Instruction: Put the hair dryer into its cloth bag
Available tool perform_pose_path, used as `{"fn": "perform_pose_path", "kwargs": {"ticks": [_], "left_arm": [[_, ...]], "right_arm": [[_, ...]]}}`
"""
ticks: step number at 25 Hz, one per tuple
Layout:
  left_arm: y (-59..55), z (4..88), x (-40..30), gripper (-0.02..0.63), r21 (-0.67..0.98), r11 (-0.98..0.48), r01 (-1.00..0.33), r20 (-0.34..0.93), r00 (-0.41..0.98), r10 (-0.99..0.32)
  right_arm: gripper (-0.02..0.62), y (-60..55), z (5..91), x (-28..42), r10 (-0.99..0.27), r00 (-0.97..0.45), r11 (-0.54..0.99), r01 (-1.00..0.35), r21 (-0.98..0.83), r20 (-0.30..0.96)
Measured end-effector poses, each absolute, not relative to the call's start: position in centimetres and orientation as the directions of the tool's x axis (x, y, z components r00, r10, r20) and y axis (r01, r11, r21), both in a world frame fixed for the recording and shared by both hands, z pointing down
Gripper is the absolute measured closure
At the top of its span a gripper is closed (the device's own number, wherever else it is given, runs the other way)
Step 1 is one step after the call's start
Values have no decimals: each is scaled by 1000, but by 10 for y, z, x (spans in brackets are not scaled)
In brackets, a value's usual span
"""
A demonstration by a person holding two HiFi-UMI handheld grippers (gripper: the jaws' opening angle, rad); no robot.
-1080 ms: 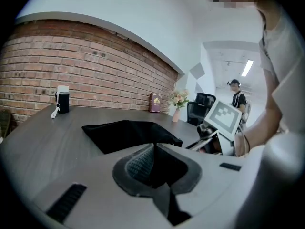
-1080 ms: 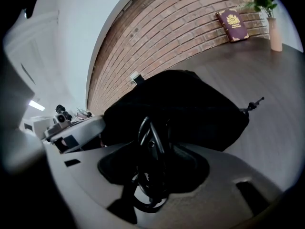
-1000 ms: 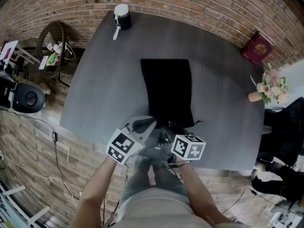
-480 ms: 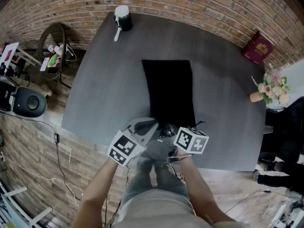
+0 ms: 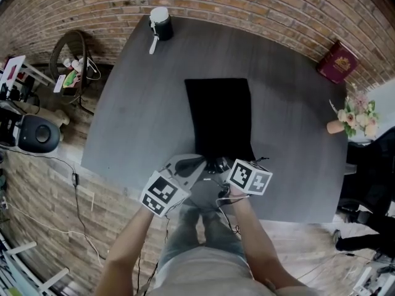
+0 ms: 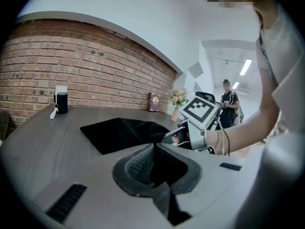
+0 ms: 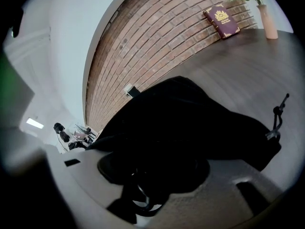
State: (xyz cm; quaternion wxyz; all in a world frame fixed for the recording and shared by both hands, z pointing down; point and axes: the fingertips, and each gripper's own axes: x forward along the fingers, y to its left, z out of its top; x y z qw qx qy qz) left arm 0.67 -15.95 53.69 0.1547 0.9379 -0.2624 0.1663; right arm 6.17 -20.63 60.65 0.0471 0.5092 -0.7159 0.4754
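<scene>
The black cloth bag (image 5: 219,116) lies flat in the middle of the grey table (image 5: 142,103), its mouth and drawstring (image 5: 262,160) toward me. My right gripper (image 5: 221,167) is at that mouth, jaws held wide around a bulky black thing, the hair dryer (image 7: 152,173). The dryer's front end merges with the raised cloth of the bag (image 7: 190,113), so I cannot see how far in it is. My left gripper (image 5: 190,163) is shut at the bag's near left corner. In the left gripper view its jaws (image 6: 153,149) meet before the bag (image 6: 119,130); any pinched cloth is hidden.
A black cylinder with a white top (image 5: 159,22) stands at the table's far left edge. A red book (image 5: 336,60) leans on the brick wall at the far right, and a vase of flowers (image 5: 355,119) stands by the right edge. The near table edge is under my wrists.
My right gripper has shifted a little toward the bag's mouth and rolled slightly, with the black thing still in its jaws. The left gripper has stayed put.
</scene>
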Motion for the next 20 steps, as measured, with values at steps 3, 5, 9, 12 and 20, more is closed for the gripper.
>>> {"fn": "perform_pose_path", "kwargs": {"ticks": [3,5,9,12,20], "left_arm": [[-160,534,7,591,218,-812,-542,392,810,-435],[-162,532,7,591,222,-811,-541,389,812,-435],[-163,532,8,591,227,-810,-541,387,813,-434],[-165,531,10,591,231,-809,-541,383,814,-436],[-170,534,8,591,249,-795,-553,382,810,-444]], "right_arm": [[412,-214,607,62,-697,-474,20,-763,-646,538],[413,-219,606,62,-706,-470,11,-756,-655,530],[413,-230,606,64,-721,-458,-8,-745,-667,520],[413,-237,608,67,-730,-443,-17,-750,-661,521],[411,-250,615,62,-746,-425,-11,-763,-646,514]]}}
